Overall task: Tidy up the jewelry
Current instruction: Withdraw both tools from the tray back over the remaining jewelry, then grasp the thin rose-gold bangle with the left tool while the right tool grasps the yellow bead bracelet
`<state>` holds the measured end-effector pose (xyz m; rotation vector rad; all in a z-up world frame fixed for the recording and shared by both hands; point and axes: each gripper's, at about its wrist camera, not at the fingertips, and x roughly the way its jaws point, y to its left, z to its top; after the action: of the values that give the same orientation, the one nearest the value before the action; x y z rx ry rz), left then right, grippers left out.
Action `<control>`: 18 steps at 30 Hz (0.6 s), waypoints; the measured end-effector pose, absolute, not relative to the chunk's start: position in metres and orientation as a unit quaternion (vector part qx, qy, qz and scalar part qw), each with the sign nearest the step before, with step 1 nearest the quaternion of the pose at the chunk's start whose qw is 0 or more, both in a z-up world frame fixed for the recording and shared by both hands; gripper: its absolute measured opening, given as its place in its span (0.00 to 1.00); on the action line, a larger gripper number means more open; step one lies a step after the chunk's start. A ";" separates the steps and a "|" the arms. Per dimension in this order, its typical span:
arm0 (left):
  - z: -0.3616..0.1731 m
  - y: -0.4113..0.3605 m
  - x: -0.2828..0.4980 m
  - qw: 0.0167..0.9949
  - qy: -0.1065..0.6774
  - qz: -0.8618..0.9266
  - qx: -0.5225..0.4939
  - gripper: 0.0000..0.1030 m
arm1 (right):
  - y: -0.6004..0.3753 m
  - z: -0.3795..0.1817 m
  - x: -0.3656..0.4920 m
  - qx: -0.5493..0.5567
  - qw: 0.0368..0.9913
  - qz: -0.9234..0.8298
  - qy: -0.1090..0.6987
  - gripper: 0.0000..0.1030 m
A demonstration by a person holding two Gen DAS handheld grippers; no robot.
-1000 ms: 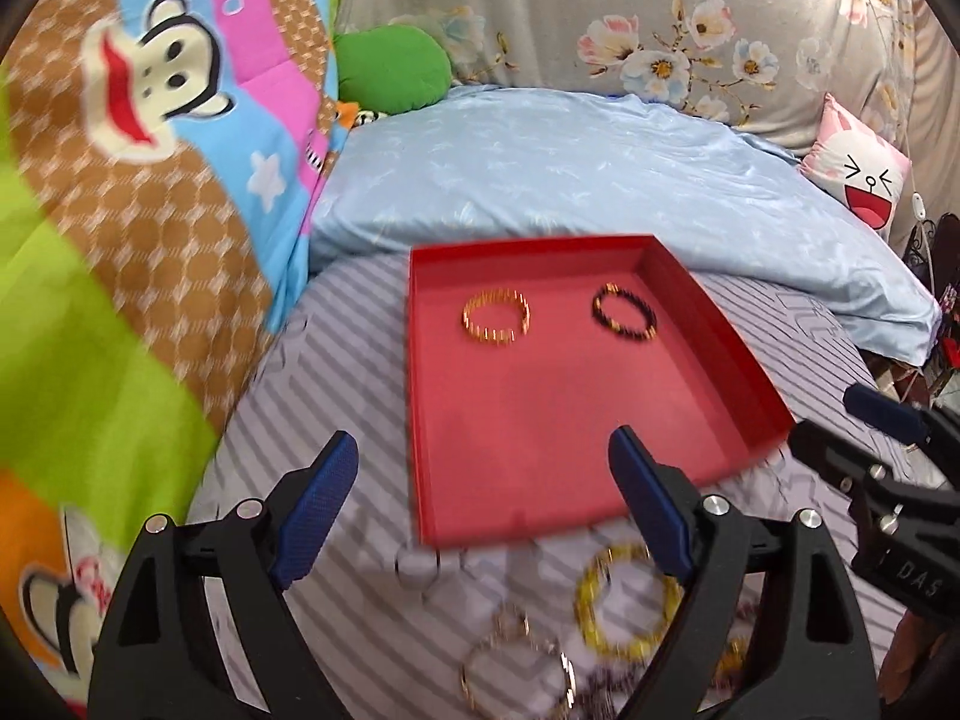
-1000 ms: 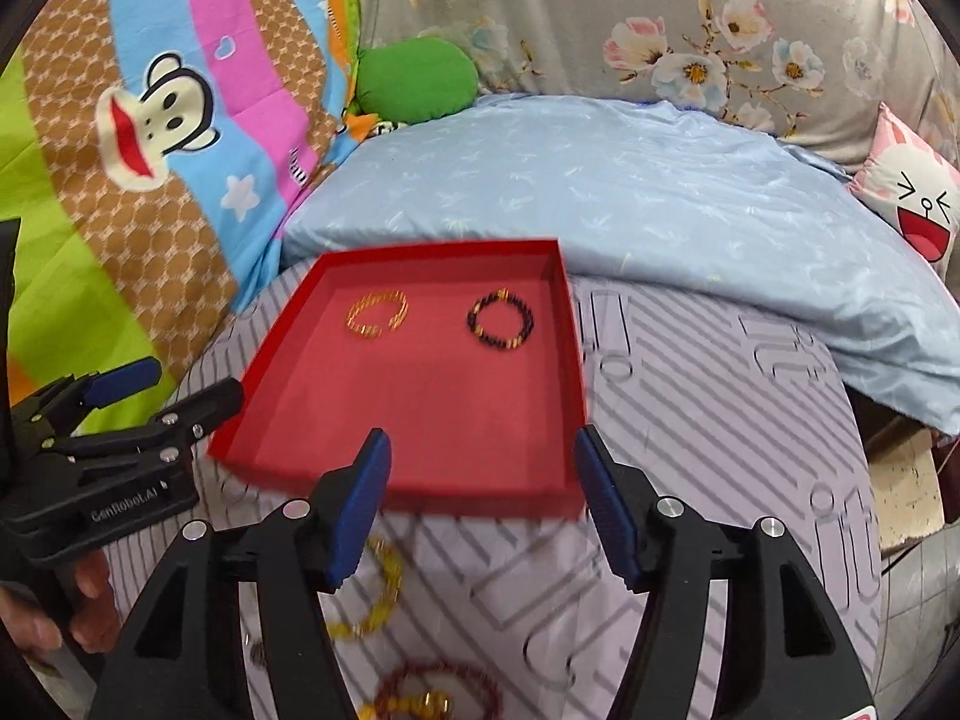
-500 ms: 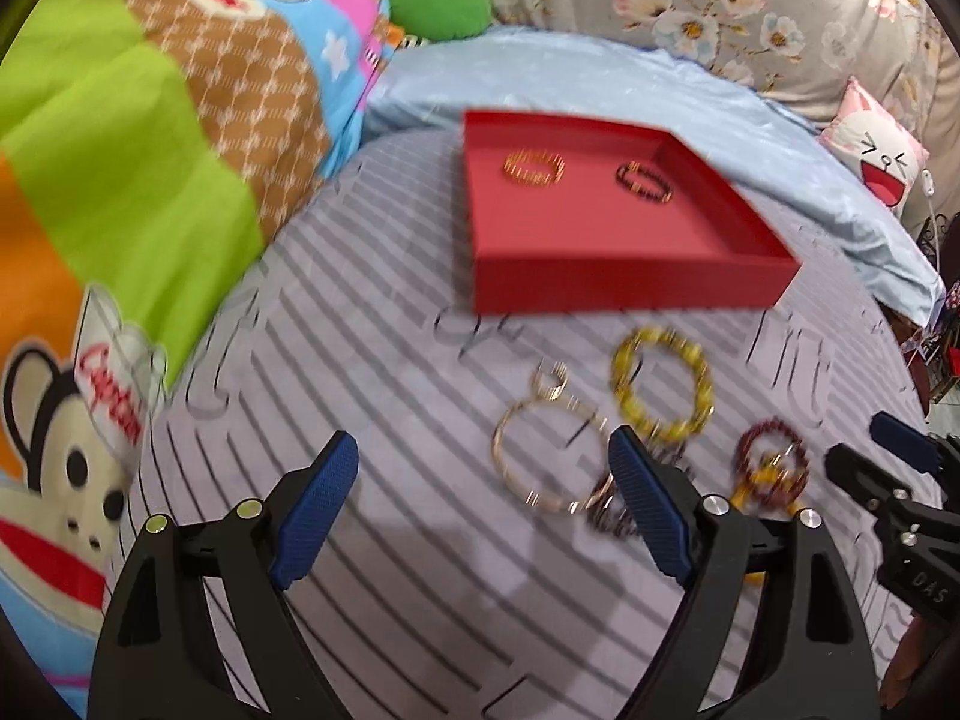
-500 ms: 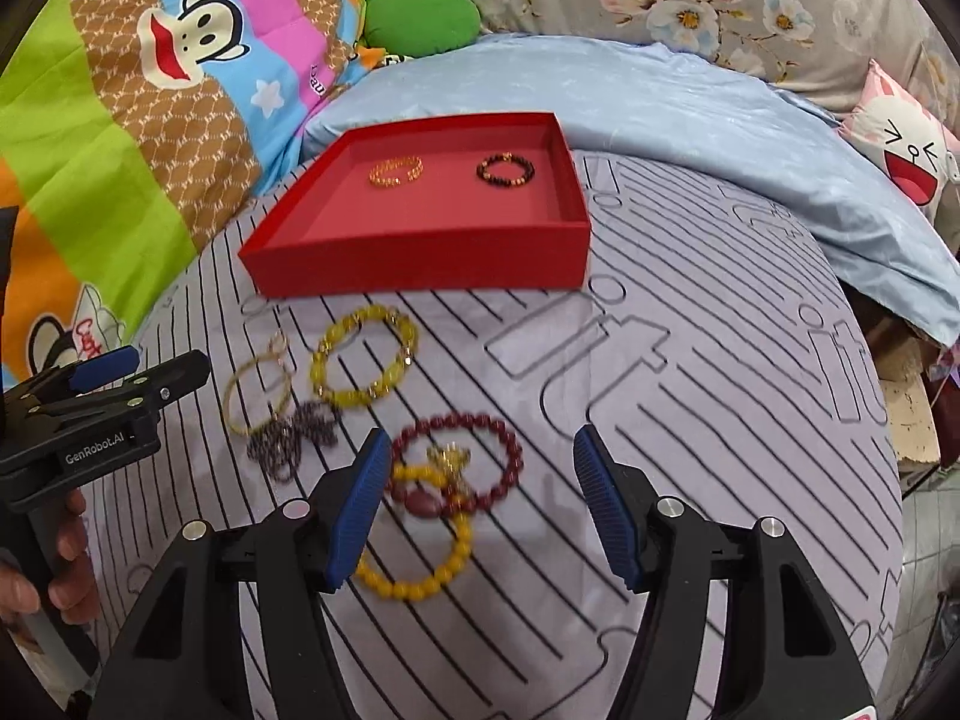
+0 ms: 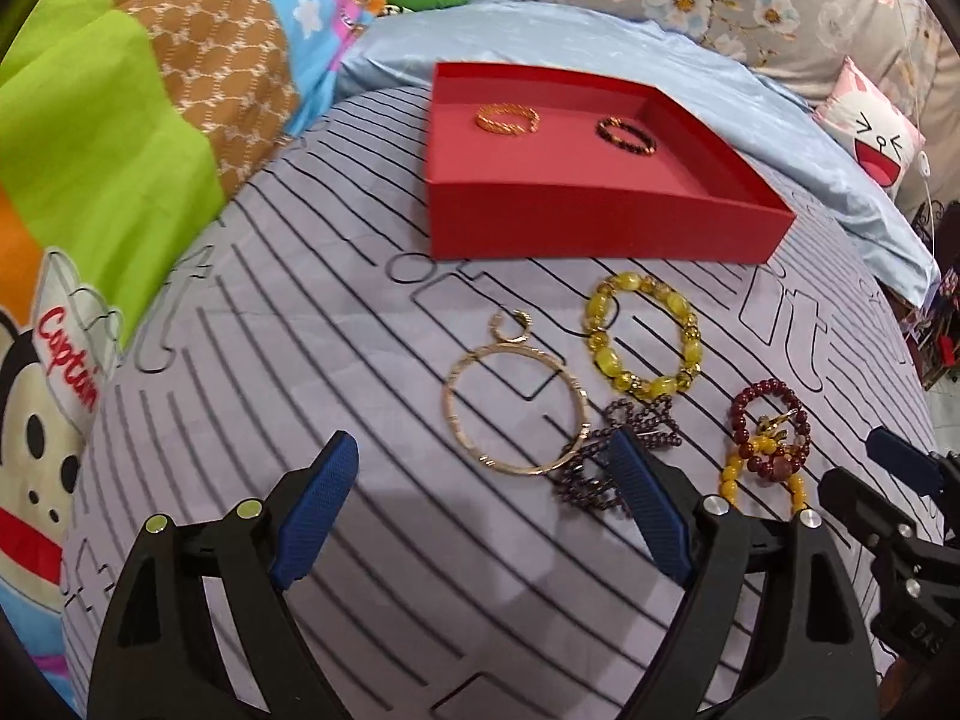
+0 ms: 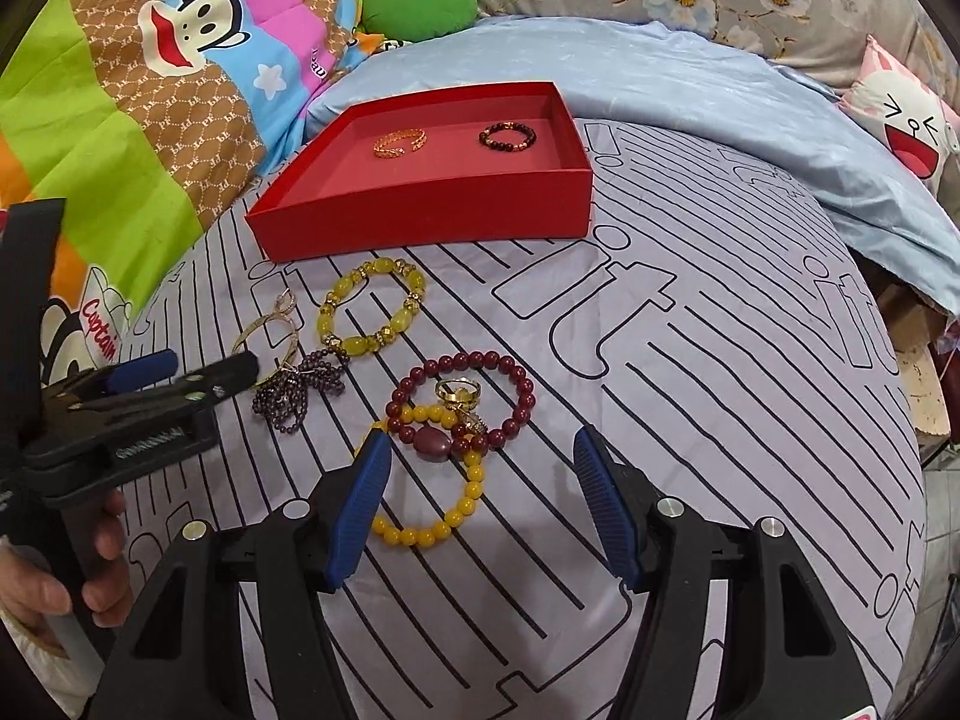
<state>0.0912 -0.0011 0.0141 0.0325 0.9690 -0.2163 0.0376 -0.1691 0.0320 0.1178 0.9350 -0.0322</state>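
A shallow red cardboard tray (image 5: 600,222) sits on the grey striped bedsheet (image 6: 720,390), holding a gold cuff bracelet (image 5: 507,118) and a dark beaded bracelet (image 5: 625,135), well apart. In front of the tray lie a translucent yellow bead bracelet (image 5: 645,342), a thin gold bangle (image 5: 516,411), a purple bead tangle (image 6: 297,390), a maroon bead bracelet (image 6: 462,396) and an opaque yellow bead bracelet (image 6: 432,492). The left gripper (image 5: 486,510) and right gripper (image 6: 480,504) both hover spread wide, holding nothing
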 end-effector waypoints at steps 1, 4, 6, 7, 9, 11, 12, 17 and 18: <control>0.011 -0.004 0.093 0.878 0.467 -0.102 0.019 0.79 | -0.170 0.032 0.038 0.057 0.891 -0.016 0.451 0.60; 0.006 -0.007 0.098 0.877 0.470 -0.101 0.018 0.79 | -0.172 0.030 0.039 0.059 0.890 -0.019 0.453 0.60; 0.004 -0.009 0.101 0.877 0.470 -0.098 0.020 0.79 | -0.174 0.029 0.039 0.062 0.889 -0.020 0.454 0.60; 0.002 -0.009 0.102 0.876 0.471 -0.097 0.019 0.79 | -0.174 0.028 0.040 0.063 0.888 -0.021 0.455 0.60; 0.001 -0.008 0.105 0.876 0.472 -0.097 0.011 0.77 | -0.175 0.027 0.041 0.064 0.888 -0.020 0.455 0.60; 0.000 -0.008 0.108 0.877 0.470 -0.094 0.011 0.71 | -0.175 0.026 0.042 0.064 0.888 -0.020 0.456 0.60; 0.000 -0.008 0.109 0.878 0.469 -0.092 0.013 0.71 | -0.174 0.026 0.042 0.064 0.887 -0.020 0.456 0.60; -0.002 -0.015 0.113 0.882 0.463 -0.085 0.033 0.71 | -0.174 0.025 0.044 0.065 0.887 -0.018 0.457 0.60; -0.003 -0.017 0.112 0.882 0.461 -0.084 0.036 0.71 | -0.174 0.025 0.044 0.065 0.887 -0.018 0.457 0.60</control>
<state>0.1124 -0.0166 -0.0028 0.0749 0.9610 -0.1750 0.0438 -0.1742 0.0252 0.1346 0.9500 -0.0368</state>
